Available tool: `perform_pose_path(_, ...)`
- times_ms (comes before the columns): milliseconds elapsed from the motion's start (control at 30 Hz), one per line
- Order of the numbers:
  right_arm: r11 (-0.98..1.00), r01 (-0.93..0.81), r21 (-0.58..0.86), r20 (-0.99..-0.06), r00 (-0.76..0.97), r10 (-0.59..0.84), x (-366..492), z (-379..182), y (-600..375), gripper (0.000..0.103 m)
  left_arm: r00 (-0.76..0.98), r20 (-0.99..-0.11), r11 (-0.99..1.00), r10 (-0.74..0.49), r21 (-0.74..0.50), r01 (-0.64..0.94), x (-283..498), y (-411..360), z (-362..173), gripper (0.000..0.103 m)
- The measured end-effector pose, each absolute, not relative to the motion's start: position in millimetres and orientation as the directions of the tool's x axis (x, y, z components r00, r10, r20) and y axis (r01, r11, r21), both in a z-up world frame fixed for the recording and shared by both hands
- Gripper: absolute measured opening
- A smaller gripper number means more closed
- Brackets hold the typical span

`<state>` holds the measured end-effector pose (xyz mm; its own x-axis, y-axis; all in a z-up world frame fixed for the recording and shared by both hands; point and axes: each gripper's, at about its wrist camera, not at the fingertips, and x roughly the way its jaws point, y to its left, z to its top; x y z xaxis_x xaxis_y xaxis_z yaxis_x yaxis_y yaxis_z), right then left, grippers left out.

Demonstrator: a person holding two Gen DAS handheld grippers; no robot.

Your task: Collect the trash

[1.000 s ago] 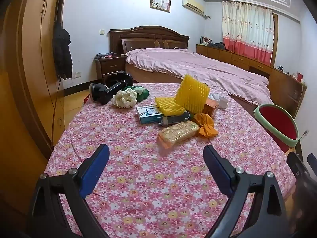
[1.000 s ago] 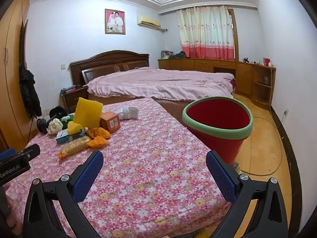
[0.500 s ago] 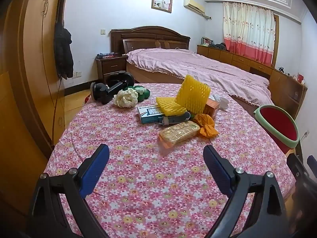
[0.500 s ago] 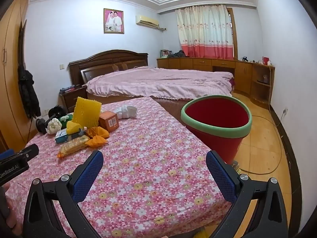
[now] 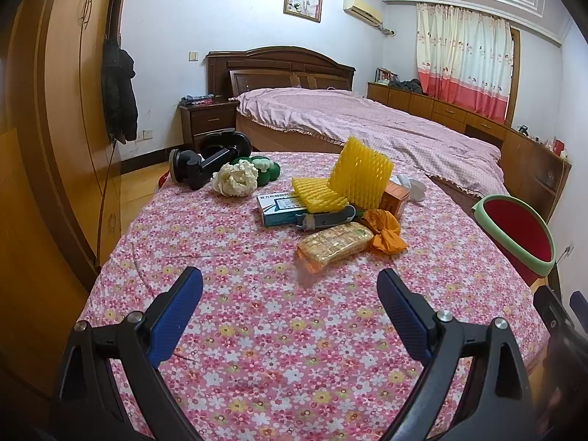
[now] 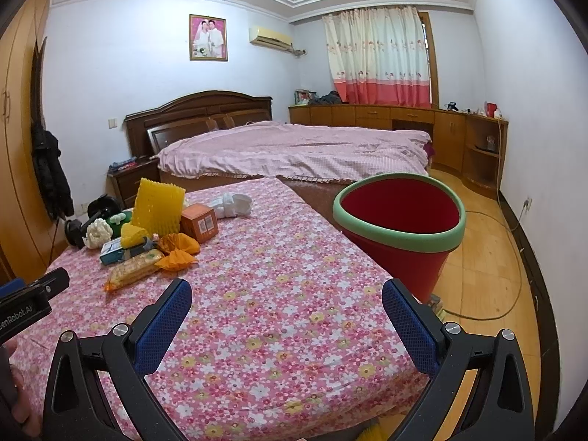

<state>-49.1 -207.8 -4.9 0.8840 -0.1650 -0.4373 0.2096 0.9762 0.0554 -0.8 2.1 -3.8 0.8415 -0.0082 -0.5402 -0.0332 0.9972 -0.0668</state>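
Since the pile of trash (image 5: 330, 217) has barely shifted in either view over the last second, almost nothing has changed: both grippers hover over the flowered tabletop (image 5: 257, 330) and the collecting has not begun. The pile lies ahead of the left gripper (image 5: 290, 301), a little right of its centre line and well apart from its tips: a wrapped snack pack (image 5: 336, 246) nearest, an orange wrapper (image 5: 386, 233) touching it on the right, then a blue-and-white box (image 5: 279, 207), yellow foam netting (image 5: 354, 180) and a small orange carton (image 5: 395, 198) farther off. From the right gripper (image 6: 286, 312) the same pile sits ahead and far to the left. The red bin (image 6: 400, 220) with its green rim stands ahead and to the right, beside the tabletop's edge. Both grippers have their jaws wide apart and hold nothing. With so little motion, this looks like a pause before the first reach; the snack pack seems the easiest first pick.
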Motion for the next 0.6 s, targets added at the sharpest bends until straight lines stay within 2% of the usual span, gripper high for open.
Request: perform_pose_path(600,0.974,0.217,0.062,-0.445,0.88,-0.167,-49.2,-6.0,-208.4,0.102,0.838,-0.546,0.997,-0.003,-0.069,-0.041,-0.9,2.6,-4.4,0.095)
